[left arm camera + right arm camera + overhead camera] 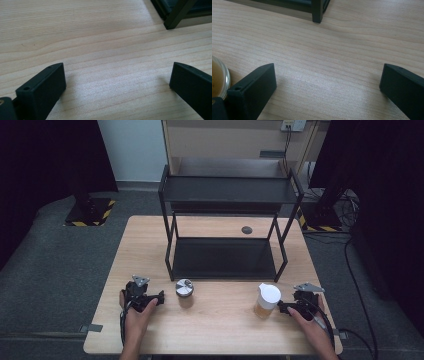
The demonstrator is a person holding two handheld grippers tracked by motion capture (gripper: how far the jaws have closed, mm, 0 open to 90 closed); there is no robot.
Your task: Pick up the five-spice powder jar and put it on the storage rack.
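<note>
Light wood bench [215,325] on grey carpet floor [55,265]. Black two-tier metal rack [227,195] stands at the bench's far side. Pale wall [132,150] behind; black-and-yellow hazard tape [107,210] marks stand bases. Dark curtains either side.

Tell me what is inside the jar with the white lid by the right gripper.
The jar holds something amber below its white lid; the right gripper view shows the same yellowish fill through the glass. What it is, and anything beneath the lid, cannot be seen.

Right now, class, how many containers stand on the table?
2: a small metal tin near the left gripper, and a white-lidded jar beside the right gripper. The rack looks empty.
</note>
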